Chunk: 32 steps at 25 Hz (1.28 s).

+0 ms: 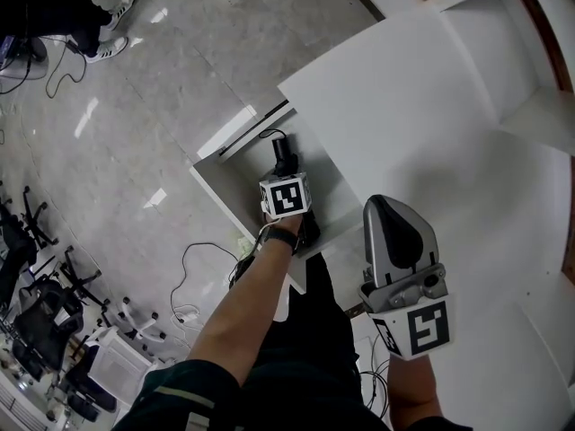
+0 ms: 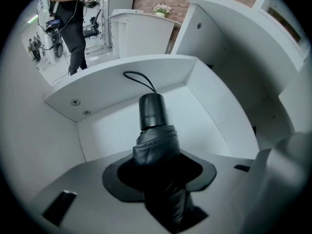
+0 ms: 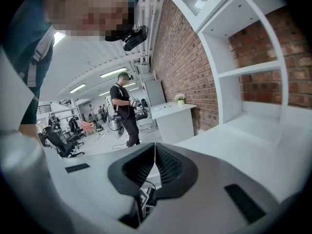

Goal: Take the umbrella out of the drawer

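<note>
A folded black umbrella (image 2: 156, 145) lies in the open white drawer (image 2: 209, 116), its round handle (image 2: 152, 110) and wrist cord pointing toward the drawer's far wall. My left gripper (image 2: 158, 172) reaches steeply down into the drawer, its jaws closed on the umbrella's fabric. From the head view, the umbrella handle (image 1: 284, 155) shows just beyond the left gripper's marker cube (image 1: 286, 196) inside the drawer (image 1: 220, 178). My right gripper (image 1: 393, 232) hovers over the white desk top (image 1: 422, 115), shut and empty, its pads (image 3: 168, 165) meeting in a thin line.
White shelving (image 1: 539, 61) stands against a brick wall behind the desk. Cables (image 1: 193, 268) trail on the tiled floor below the drawer. Office chairs (image 1: 45, 294) crowd the lower left. A person (image 3: 126, 111) stands farther off in the room.
</note>
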Motion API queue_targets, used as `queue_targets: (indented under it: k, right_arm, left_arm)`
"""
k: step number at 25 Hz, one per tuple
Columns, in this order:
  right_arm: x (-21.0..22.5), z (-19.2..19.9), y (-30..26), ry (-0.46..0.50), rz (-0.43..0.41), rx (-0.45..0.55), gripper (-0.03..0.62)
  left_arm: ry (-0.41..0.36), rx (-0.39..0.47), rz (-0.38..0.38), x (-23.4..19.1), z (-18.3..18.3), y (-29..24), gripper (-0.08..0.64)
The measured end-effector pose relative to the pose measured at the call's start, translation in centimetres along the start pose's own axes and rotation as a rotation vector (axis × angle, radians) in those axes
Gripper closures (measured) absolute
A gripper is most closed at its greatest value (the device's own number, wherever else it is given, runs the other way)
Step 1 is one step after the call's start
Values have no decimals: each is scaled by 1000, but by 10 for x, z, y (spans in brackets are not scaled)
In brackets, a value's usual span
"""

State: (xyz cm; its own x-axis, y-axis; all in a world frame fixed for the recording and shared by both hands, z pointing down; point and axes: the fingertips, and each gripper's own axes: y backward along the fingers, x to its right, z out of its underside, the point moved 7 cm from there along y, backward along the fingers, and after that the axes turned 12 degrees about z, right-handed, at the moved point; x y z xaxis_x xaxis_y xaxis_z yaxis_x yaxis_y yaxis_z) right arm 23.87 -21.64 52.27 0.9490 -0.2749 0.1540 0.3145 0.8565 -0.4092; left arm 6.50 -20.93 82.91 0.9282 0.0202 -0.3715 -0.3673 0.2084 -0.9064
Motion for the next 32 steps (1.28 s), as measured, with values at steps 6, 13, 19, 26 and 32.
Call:
queue_targets:
  k: [6, 13, 19, 26, 32]
  right_arm:
    - [-5, -4, 11, -33, 12, 11, 588]
    - [-22, -18, 32, -36, 17, 62, 588]
    - [-34, -37, 58, -43, 41, 102, 588]
    - [-61, -62, 89, -38, 70, 168, 588]
    - [-78, -80, 112, -52, 85, 210, 588]
  left_arm:
    - [-8, 97, 58, 16, 4, 30, 386]
    - [-113, 209, 111, 38, 3, 70, 391]
    - [-211, 311, 162, 59, -12, 124, 392]
    - [-296, 427, 227, 65, -24, 198, 391]
    - [-337, 489, 267, 71, -33, 251, 391]
